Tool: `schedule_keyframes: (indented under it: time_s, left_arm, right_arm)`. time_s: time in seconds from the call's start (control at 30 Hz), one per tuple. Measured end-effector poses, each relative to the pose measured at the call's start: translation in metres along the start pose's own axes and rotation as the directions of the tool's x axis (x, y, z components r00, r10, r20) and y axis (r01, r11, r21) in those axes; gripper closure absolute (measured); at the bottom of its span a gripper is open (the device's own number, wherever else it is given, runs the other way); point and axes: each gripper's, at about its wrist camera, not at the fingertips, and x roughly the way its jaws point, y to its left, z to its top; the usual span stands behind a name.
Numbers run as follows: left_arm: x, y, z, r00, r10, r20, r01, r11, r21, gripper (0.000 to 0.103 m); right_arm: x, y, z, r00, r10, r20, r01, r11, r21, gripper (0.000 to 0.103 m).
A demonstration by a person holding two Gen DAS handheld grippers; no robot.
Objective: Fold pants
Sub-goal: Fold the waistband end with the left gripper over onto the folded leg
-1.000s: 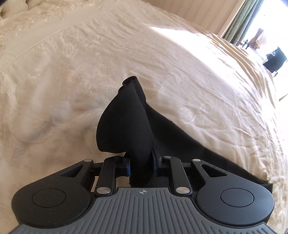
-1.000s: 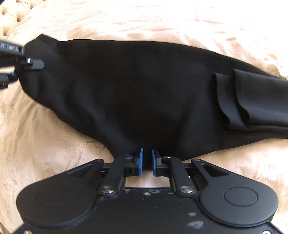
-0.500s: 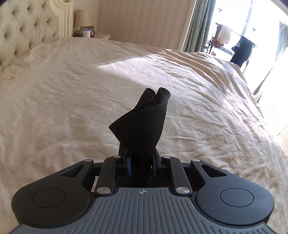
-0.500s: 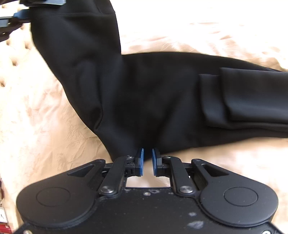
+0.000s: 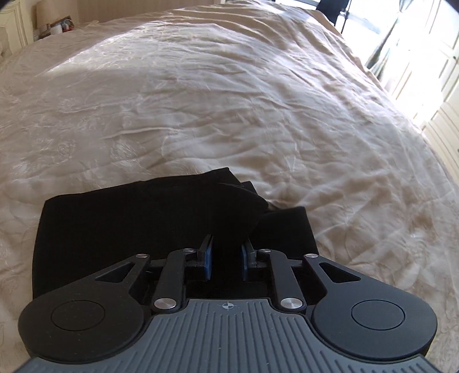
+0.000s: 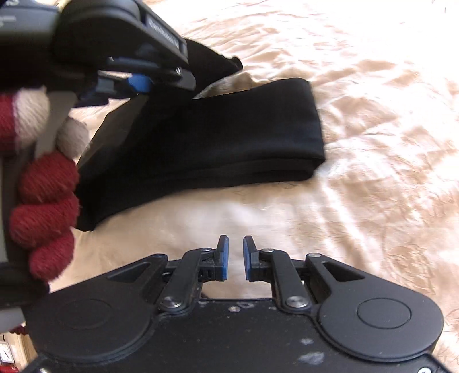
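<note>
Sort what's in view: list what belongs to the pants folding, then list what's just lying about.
Job: black pants; left gripper, fabric between its fingers; right gripper, holding nothing; cream bedspread as work surface.

Lying about: nightstand clutter; curtains and window.

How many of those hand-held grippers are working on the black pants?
2. The left hand-held gripper is over the folded pants with cloth between its fingers. The right hand-held gripper hangs empty above the bedspread, apart from the pants.

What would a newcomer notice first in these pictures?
First, the black pants, folded on the cream bedspread. Next, the left hand-held gripper pinching a raised fold of them, held by a red and white knit glove. The right hand-held gripper hovers empty above the bedspread.
</note>
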Motion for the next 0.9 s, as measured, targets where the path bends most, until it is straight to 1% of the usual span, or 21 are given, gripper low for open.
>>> schedule_keyframes:
  time_s: [0.07,0.13,0.27,0.4,0.53,0.6,0.67,0.7,0.8,0.9]
  left_arm:
    - [0.007,-0.021,-0.005,0.999,0.043,-0.024,-0.042,0.997,0.063,0.084]
    - [0.005,-0.031,-0.004,0.997,0.081,-0.02,-0.079,0.993,0.093,0.082]
    - [-0.006,-0.034,0.001,0.996,0.083,-0.013,-0.081,0.992,0.095,0.075]
    - [-0.014,-0.042,0.004,0.999,0.053,-0.008,-0.052,0.99,0.13,0.073]
    - [-0.023,-0.052,0.002,1.0,-0.019,-0.004,0.02,0.991,0.136,0.073]
    - [-0.028,-0.053,0.002,0.999,-0.039,0.008,0.037,0.991,0.131,0.073]
    - [-0.034,-0.046,0.0,0.999,-0.038,0.018,0.036,0.993,0.117,0.073]
    - [-0.037,-0.038,0.0,0.999,-0.03,0.021,0.028,0.995,0.101,0.073]
    - [-0.04,-0.005,-0.002,1.0,0.023,0.008,-0.023,0.999,0.039,0.072]
    - [-0.038,0.039,-0.007,0.994,0.104,-0.024,-0.104,0.994,-0.03,0.072]
  right_arm:
    - [-0.006,-0.019,0.002,1.0,-0.016,0.007,0.015,0.999,0.034,0.087]
    - [-0.01,-0.033,0.006,1.0,-0.025,0.014,0.024,0.997,0.071,0.086]
    - [-0.019,-0.056,0.016,0.998,-0.042,0.038,0.038,0.993,0.111,0.079]
    - [-0.025,-0.068,0.035,0.994,-0.076,0.079,0.066,0.99,0.125,0.078]
    - [-0.031,-0.078,0.058,0.987,-0.11,0.117,0.093,0.985,0.143,0.077]
    - [-0.034,-0.079,0.068,0.983,-0.125,0.135,0.105,0.984,0.145,0.077]
    - [-0.037,-0.077,0.08,0.979,-0.133,0.152,0.112,0.984,0.142,0.076]
    - [-0.037,-0.07,0.085,0.978,-0.131,0.162,0.108,0.984,0.139,0.073]
    - [-0.031,-0.065,0.103,0.979,-0.099,0.177,0.079,0.99,0.113,0.068]
    - [-0.015,-0.052,0.116,0.983,-0.055,0.177,0.041,0.996,0.08,0.063]
